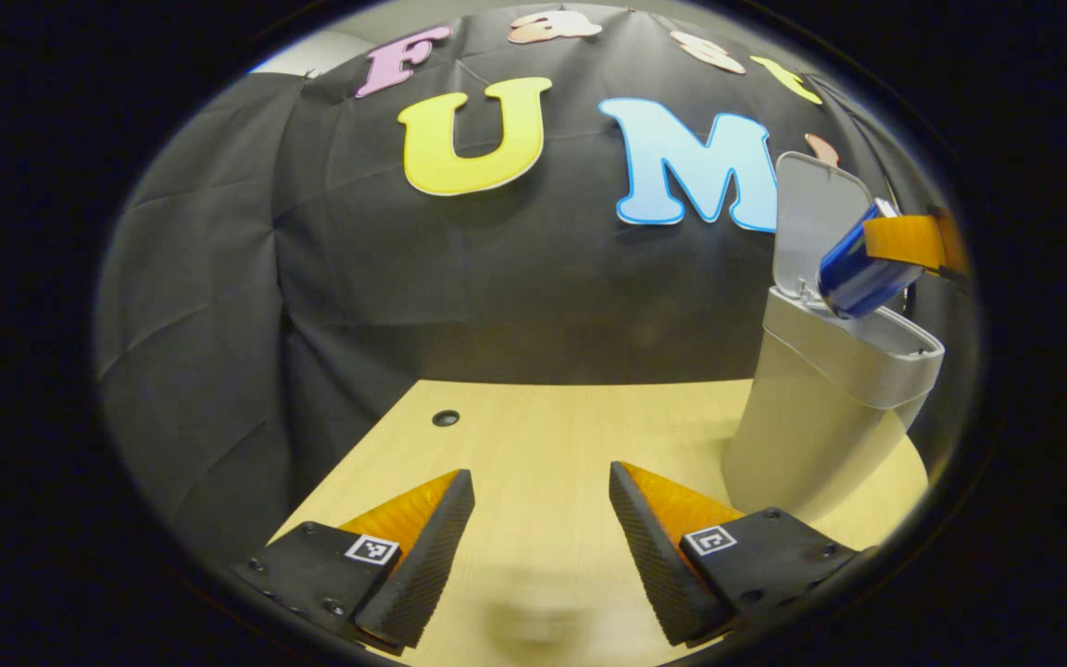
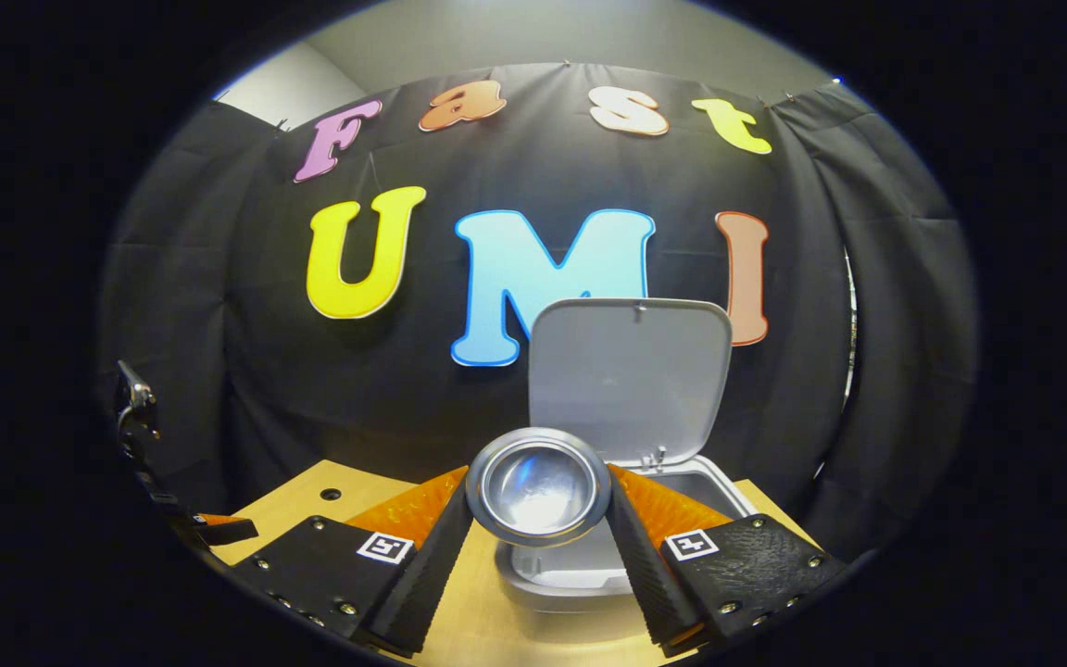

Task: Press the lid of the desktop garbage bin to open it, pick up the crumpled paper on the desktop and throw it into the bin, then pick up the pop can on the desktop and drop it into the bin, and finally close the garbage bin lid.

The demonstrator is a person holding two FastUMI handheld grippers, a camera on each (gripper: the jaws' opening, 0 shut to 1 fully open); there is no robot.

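Observation:
In the left gripper view the pale garbage bin (image 1: 821, 408) stands at the right on the wooden desktop (image 1: 543, 435), its lid (image 1: 816, 222) raised. A blue pop can (image 1: 862, 264) hangs tilted over the bin's mouth, held by the right gripper (image 1: 904, 243). My left gripper (image 1: 541, 556) hovers open over the bare desktop with nothing between its fingers. In the right gripper view my right gripper (image 2: 538, 542) is shut on the pop can (image 2: 538, 486), whose shiny end faces the camera, right above the open bin (image 2: 589, 556) with its lid (image 2: 631, 375) upright behind.
A small round hole (image 1: 445, 418) sits in the desktop near its far left edge. The black cloth wall closes the back and sides. In the right gripper view the left gripper (image 2: 209, 528) shows low at the far left.

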